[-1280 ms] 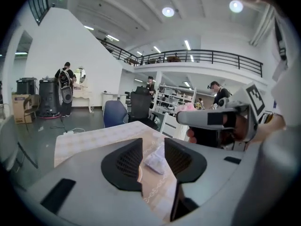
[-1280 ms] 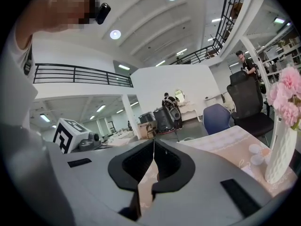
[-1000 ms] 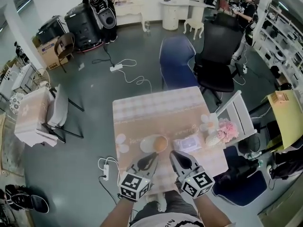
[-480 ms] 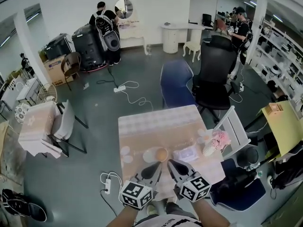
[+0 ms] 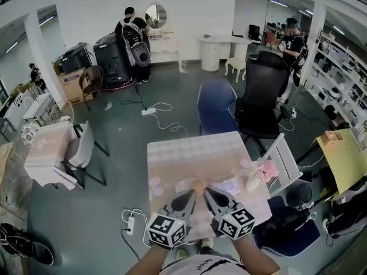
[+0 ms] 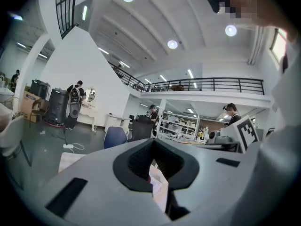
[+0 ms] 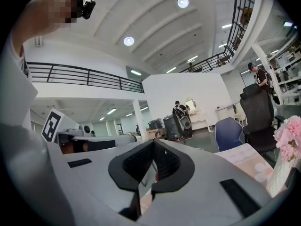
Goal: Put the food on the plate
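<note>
A round orange-brown piece of food (image 5: pixel 198 184) lies on the white plate (image 5: pixel 182 187) near the front of the pale patterned table (image 5: pixel 189 153). Both grippers hang just in front of the plate, near the table's front edge, tips pointing at it. My left gripper (image 5: pixel 186 199) is shut with nothing in it; in the left gripper view its jaws (image 6: pixel 153 149) meet, with only the tablecloth visible beyond them. My right gripper (image 5: pixel 210 197) is also shut and holds nothing; its jaws (image 7: pixel 153 145) touch at the tips.
A clear plastic box (image 5: pixel 228 186) sits right of the plate, with a vase of pink flowers (image 5: pixel 265 169) at the table's right edge. A blue chair (image 5: pixel 218 105) and a black office chair (image 5: pixel 261 99) stand behind the table. People stand farther back.
The head view has lifted, so the table looks smaller and lower in frame. Both grippers have drawn back slightly from the plate, staying side by side.
</note>
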